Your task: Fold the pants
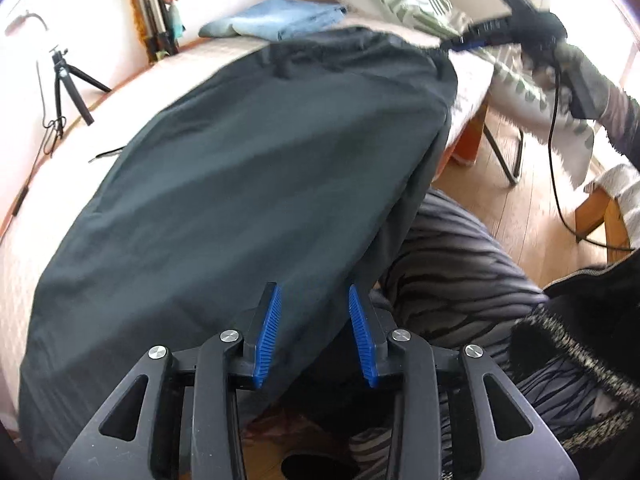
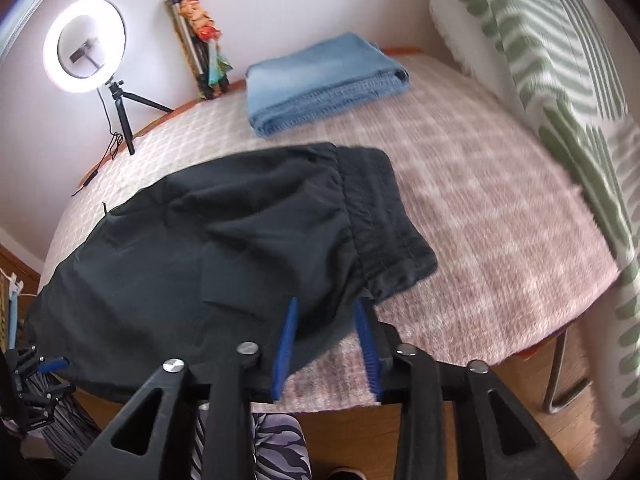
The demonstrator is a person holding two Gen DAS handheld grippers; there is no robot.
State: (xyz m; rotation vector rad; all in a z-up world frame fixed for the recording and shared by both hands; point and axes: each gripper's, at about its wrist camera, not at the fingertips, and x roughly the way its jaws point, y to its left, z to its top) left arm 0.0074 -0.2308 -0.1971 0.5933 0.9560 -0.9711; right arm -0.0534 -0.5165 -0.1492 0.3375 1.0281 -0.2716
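Observation:
Dark pants (image 1: 248,168) lie along the pink-covered table, waistband at the far end, one edge hanging over the table's near side. My left gripper (image 1: 314,300) is open, its blue pads either side of the pants' lower edge near the leg end. In the right wrist view the pants (image 2: 224,248) lie with the elastic waistband (image 2: 384,224) to the right. My right gripper (image 2: 328,312) is open, its pads straddling the near edge of the pants just below the waistband. The right gripper also shows in the left wrist view (image 1: 460,42) at the waistband corner.
Folded light-blue jeans (image 2: 320,80) lie at the table's far side. A ring light on a tripod (image 2: 86,52) and a folded tripod (image 2: 200,48) stand by the wall. A green-striped pillow (image 2: 552,60) lies to the right. A pink patterned cover (image 2: 500,220) spreads over the table.

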